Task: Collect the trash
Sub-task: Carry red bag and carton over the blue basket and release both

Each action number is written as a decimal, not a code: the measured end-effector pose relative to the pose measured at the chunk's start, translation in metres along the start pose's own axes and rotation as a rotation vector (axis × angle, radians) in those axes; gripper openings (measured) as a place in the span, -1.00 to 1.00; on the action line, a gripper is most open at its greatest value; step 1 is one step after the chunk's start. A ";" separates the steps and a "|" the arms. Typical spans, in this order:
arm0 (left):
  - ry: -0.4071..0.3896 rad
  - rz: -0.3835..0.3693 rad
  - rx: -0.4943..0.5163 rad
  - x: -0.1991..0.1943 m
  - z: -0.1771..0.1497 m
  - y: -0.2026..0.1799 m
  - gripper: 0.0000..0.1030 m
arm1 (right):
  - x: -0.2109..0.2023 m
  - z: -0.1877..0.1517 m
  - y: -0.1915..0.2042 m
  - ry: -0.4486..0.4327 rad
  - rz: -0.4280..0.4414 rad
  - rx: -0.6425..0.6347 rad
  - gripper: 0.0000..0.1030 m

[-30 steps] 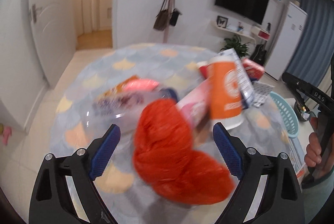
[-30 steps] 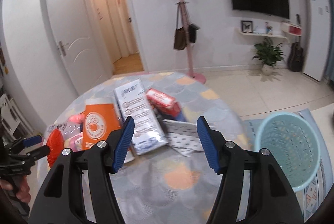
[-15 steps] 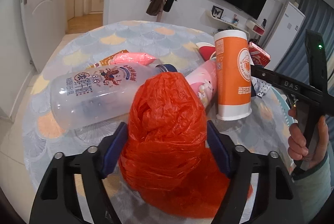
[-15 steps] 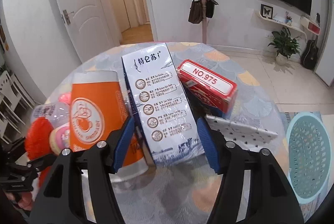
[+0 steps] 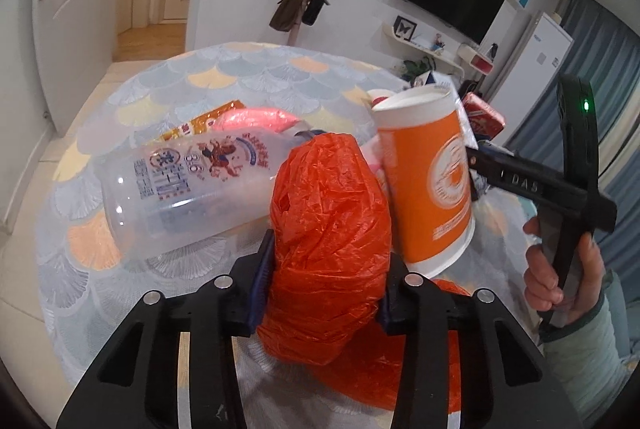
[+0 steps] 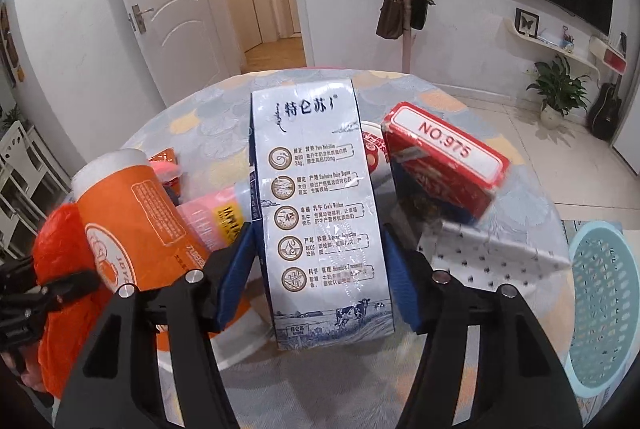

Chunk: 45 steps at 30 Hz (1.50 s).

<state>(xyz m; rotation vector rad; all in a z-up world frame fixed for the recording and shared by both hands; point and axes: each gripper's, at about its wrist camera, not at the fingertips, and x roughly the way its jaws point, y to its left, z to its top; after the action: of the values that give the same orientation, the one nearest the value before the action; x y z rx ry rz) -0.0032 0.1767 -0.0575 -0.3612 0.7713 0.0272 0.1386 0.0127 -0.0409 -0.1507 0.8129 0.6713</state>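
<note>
On the round scallop-patterned tablecloth (image 5: 248, 69), left gripper (image 5: 326, 265) closing, pads pressing a crumpled orange plastic bag (image 5: 328, 229), long axis pointing away. Right gripper (image 6: 320, 269) half-open, straddling an upright white milk carton (image 6: 316, 189); neighbouring red box (image 6: 444, 165) reads "NO.975".

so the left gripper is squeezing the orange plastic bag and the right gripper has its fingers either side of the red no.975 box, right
Not quite. The left gripper is closing on the orange plastic bag, whose sides its pads already press. But the right wrist view shows the right gripper with its fingers either side of the white and blue milk carton, not the red NO.975 box, which lies tilted off to the right of it.
</note>
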 end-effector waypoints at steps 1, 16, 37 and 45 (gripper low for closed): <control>-0.009 -0.004 0.002 -0.003 0.001 -0.001 -0.25 | -0.005 -0.002 0.000 -0.007 0.001 0.003 0.13; -0.168 -0.099 0.149 -0.049 0.023 -0.059 -0.30 | -0.093 -0.013 -0.006 -0.191 -0.035 0.031 0.08; -0.144 -0.310 0.421 0.014 0.066 -0.219 -0.30 | -0.200 -0.054 -0.138 -0.353 -0.413 0.288 0.08; -0.044 -0.392 0.482 0.084 0.074 -0.303 -0.30 | -0.199 -0.081 -0.219 -0.306 -0.502 0.487 0.08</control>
<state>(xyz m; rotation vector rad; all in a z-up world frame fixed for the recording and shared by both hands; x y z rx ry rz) 0.1544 -0.0921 0.0278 -0.0466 0.6284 -0.5103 0.1229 -0.2875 0.0182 0.1849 0.5881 0.0092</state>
